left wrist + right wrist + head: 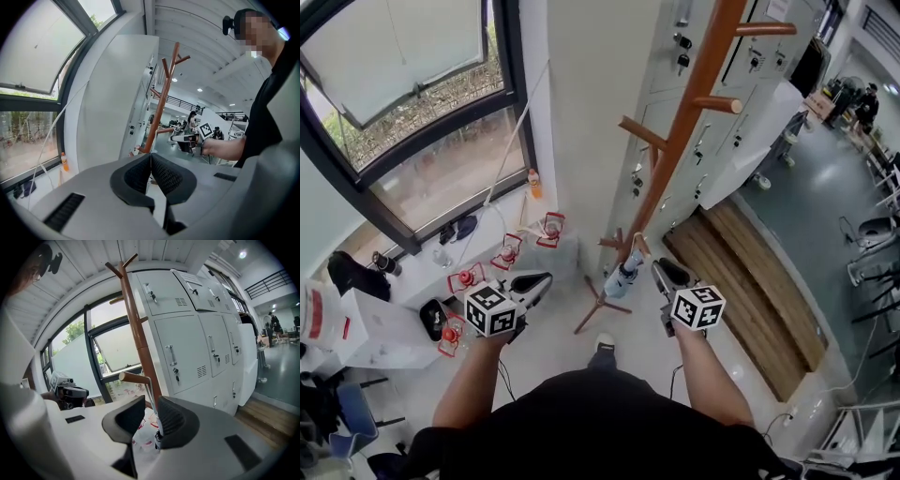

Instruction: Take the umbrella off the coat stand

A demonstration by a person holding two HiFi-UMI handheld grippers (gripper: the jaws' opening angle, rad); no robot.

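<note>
Right gripper [151, 400], jaws apart, faces the umbrella [622, 278] on the coat stand [689, 112]; closing off-centre could set it swinging; left gripper [151, 155] closed, empty

Umbrella [622, 277] hanging on wooden coat stand [680, 131], right claw [667, 272] just beside, left claw [534, 281] apart

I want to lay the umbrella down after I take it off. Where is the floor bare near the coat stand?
Bare: the wooden platform along the lockers, and the pale floor between the coat stand and your shoe. Crowded: the window side, with red items and a white box.
</note>
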